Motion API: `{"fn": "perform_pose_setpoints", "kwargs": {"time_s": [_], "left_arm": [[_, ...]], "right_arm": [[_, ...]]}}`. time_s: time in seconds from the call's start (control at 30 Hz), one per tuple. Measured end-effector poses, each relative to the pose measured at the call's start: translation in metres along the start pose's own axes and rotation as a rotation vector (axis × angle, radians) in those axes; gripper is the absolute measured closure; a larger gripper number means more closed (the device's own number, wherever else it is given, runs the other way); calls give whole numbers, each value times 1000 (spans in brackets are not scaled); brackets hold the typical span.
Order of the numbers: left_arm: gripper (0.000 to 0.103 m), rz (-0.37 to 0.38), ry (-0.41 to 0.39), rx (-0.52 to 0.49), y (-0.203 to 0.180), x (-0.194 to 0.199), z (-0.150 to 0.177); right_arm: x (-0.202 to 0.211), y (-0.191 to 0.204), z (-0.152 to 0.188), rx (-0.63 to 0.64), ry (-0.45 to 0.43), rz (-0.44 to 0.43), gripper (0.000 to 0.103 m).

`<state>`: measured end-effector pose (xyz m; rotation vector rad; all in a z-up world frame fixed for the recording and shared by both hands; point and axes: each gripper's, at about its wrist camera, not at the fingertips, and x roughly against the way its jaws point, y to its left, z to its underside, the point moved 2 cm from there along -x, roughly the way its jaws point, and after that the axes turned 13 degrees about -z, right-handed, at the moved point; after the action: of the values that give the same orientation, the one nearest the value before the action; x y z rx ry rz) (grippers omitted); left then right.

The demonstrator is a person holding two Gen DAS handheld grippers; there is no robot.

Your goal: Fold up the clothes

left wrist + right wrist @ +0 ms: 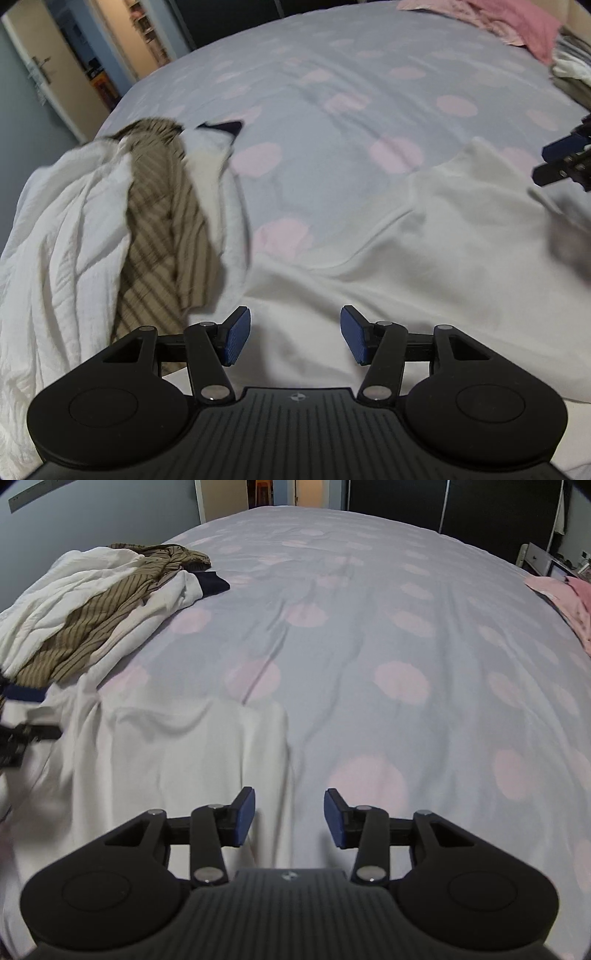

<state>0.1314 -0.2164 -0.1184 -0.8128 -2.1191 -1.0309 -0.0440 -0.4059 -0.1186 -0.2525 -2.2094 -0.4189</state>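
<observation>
A white garment (424, 240) was seen spread on the bed (332, 92), at its near edge, partly flattened but creased; whether it lay unfolded or already folded once could not be told from its outline. A heap (110, 221) of white and striped brown clothes was lying just left of the garment, touching it or nearly so. Pink clothes (517, 22) were piled at the far right of the bed, well apart from the garment.

The left claw (295, 338) was held open over the garment's near left part, with nothing between its pads. The right claw (289, 818) was likewise held open and empty, over the garment's right edge where cloth met the dotted cover.

2 risks could be judged from here. With the garment thin and lying flat on a soft cover, the cover might be pinched together with the cloth if a claw were closed low, and both would be dragged. With the heap so close on the left, a sleeve or hem from it might be caught by the left claw, or the heap might be pulled over the garment. If the 2 claws were closed at uneven points, a skewed, wrinkled fold would probably result. Blur near the left edge left the garment's boundary there uncertain.
</observation>
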Motion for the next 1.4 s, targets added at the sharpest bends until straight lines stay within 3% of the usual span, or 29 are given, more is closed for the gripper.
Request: {"fn": "perform_pose_setpoints", "kwargs": {"time_s": [0.13,0.23,0.27,0.3,0.43,0.6,0.83,0.93,1.07,1.27,1.37,1.4], "left_arm": [[51,0,36,65,17,-7,1],[51,-19,26,77,24,-5,-1],[51,-25,20,79,26,-3,-2],[50,-28,14,82,28,0,-2],[45,-33,-5,82,30,7,-4],[45,-33,13,64,24,7,-1],[45,-25,-16,-25,2,8,3],[45,-37,-14,-53,-6,1,2],[45,-50,49,-38,-6,-16,6],[45,-64,150,-6,-7,-40,14],[62,-48,168,19,-12,-41,19],[73,-37,171,21,-15,-40,20]], "right_arm": [[-32,-10,-22,-37,-19,1,58],[-51,-26,-31,-154,-4,-39,64],[-54,-30,-31,-186,4,-52,85],[-56,-32,-33,-204,12,-53,96],[-35,-38,-33,-200,-16,42,97],[24,-69,-22,-242,-72,192,98],[95,-118,26,-371,-92,293,98],[107,-127,47,-434,-89,258,91],[126,-112,66,-394,-86,289,72],[125,-67,106,-366,-13,254,62],[110,-44,129,-389,27,219,61],[104,-36,135,-397,37,206,61]]}}
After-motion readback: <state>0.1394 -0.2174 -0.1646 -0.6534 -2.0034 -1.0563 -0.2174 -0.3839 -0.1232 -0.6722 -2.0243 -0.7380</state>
